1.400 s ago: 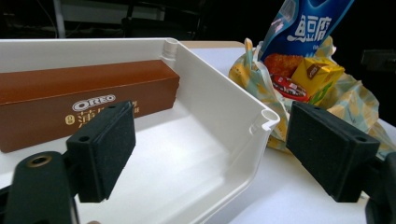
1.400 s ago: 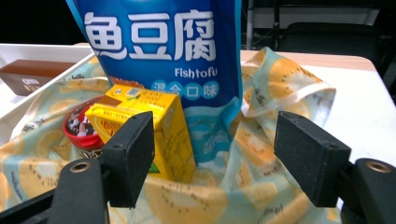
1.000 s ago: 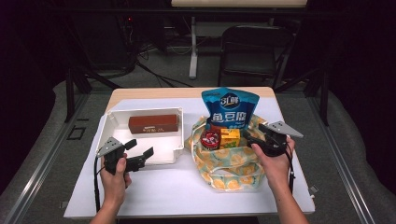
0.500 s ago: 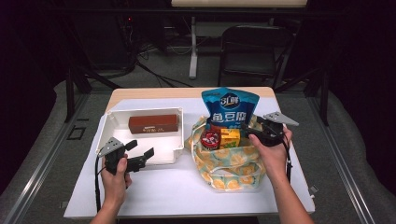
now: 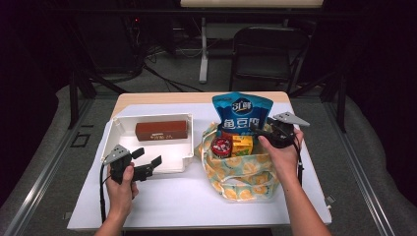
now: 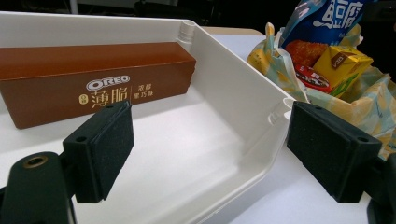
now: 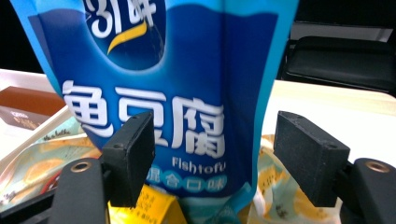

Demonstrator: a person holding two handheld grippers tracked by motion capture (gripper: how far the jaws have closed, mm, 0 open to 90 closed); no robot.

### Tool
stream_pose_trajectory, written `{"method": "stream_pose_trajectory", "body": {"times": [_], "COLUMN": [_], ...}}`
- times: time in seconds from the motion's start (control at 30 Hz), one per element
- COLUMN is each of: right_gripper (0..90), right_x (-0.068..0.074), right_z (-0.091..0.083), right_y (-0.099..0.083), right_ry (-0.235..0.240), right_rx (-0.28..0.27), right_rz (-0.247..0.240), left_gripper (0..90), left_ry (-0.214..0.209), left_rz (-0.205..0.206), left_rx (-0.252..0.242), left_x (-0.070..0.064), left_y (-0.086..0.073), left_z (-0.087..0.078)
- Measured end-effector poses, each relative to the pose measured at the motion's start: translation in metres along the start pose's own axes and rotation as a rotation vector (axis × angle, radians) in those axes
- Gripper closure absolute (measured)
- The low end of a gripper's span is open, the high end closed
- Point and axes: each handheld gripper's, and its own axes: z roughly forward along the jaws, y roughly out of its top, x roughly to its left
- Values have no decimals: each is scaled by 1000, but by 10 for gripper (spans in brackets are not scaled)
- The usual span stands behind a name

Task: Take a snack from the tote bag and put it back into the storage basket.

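At the table's left, my left gripper [image 5: 147, 162] hovers at the near corner of the white plastic tray [image 5: 114, 132], jaws spread wide and holding nothing; a brown Oreo biscuit box [image 5: 161, 130] lies lengthwise across the tray's far side. To the right, a tall blue fish-tofu snack pouch [image 5: 241, 114] stands upright in the yellow-patterned cloth bag [image 5: 236, 172], long axis vertical, top pointing up. My right gripper [image 5: 259, 130] faces it, jaws spread either side of the pouch's right edge, not yet pinching.

Left hand-held gripper [image 5: 147, 162] jaws apart, right hand-held gripper [image 5: 259, 129] likewise
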Motion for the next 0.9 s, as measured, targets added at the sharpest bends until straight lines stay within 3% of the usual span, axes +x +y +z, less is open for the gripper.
{"method": "stream_pose_trajectory", "body": {"times": [0.27, 0.57, 0.77, 0.9], "right_gripper": [310, 295, 361, 404], "right_x": [-6, -6, -1, 2], "right_z": [14, 24, 31, 31], "right_y": [5, 13, 11, 10], "right_ry": [-19, 46, 103, 105], "right_rx": [2, 2, 18, -1], "right_rz": [27, 22, -13, -57], "left_gripper": [153, 154, 154, 158], "left_ry": [-1, -3, -3, -1], "left_rz": [-5, -7, -12, -14], "left_rx": [-4, -5, 1, 9], "left_x": [1, 1, 2, 4], "left_y": [0, 0, 0, -1], "left_z": [-1, -2, -1, 0]}}
